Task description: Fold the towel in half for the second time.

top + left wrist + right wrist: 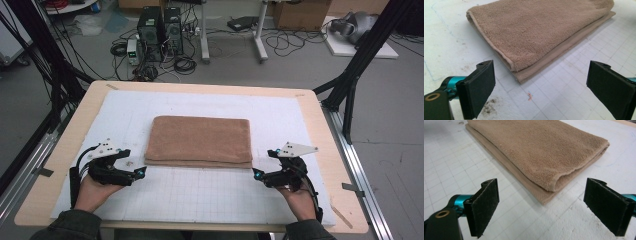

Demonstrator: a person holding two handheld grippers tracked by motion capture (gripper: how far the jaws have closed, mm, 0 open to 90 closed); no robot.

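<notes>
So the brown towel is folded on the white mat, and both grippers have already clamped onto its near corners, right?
Not quite. The towel does lie folded on the mat, but neither gripper holds it. The left gripper and right gripper are open, short of the corners, as both gripper views show.

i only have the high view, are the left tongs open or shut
Observer: Open. In the left gripper view the left tongs have their pads wide apart, empty, aimed at a near corner of the towel.
Operator: and the right ones
Observer: The right tongs are open too, facing the other near corner of the towel, not touching it.
Operator: is the towel one layer or folded
Observer: Folded. The right gripper view shows a rounded fold at that corner, and a flat hem band of the lower layer sticks out along the near edge.
Operator: anything on the mat by the left corner
Observer: A small reddish mark on the mat just short of the corner.
</notes>
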